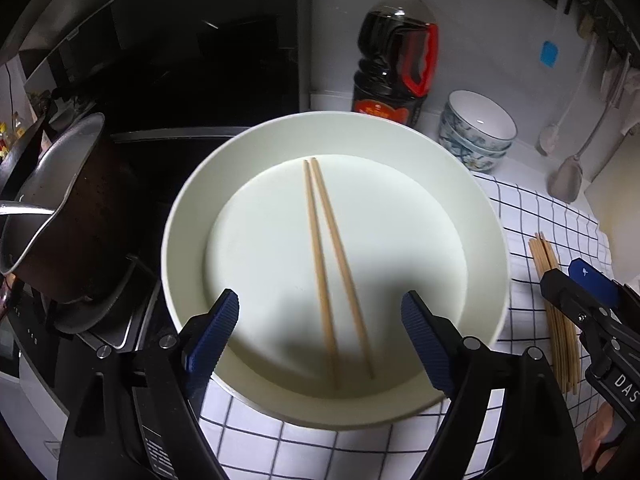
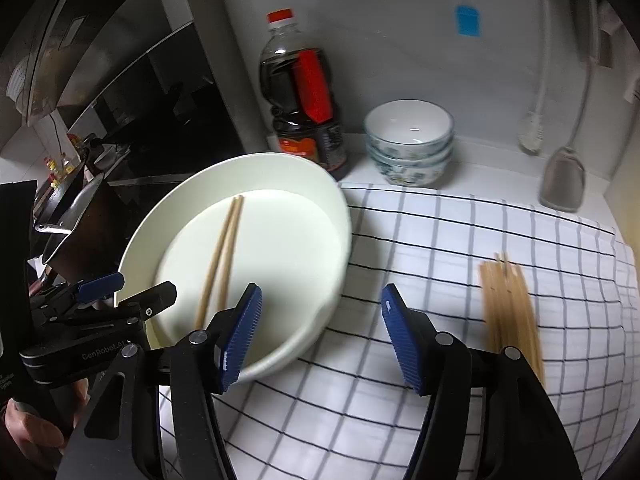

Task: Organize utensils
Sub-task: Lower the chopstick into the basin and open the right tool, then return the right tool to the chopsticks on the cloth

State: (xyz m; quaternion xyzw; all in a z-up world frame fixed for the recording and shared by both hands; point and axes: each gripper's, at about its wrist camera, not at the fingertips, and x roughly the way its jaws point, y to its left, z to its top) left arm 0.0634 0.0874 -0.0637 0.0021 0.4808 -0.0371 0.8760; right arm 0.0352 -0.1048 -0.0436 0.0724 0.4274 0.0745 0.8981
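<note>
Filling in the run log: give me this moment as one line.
left tongs: open, empty | right tongs: open, empty | two chopsticks in white dish | chopstick bundle on checked cloth

Fisheye bending curved both views' edges; upper left was dim; a shadow crossed the white dish (image 1: 188, 216); the loose chopsticks (image 2: 510, 312) appeared motion-blurred, possibly.

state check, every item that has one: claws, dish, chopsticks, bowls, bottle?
left claw: open, holding nothing
right claw: open, holding nothing
white dish: upright on the checked cloth, two chopsticks lying loose inside
chopstick bundle: flat on the cloth, outside the dish
patterned bowls: stacked, top one empty
soy sauce bottle: upright, capped
</note>
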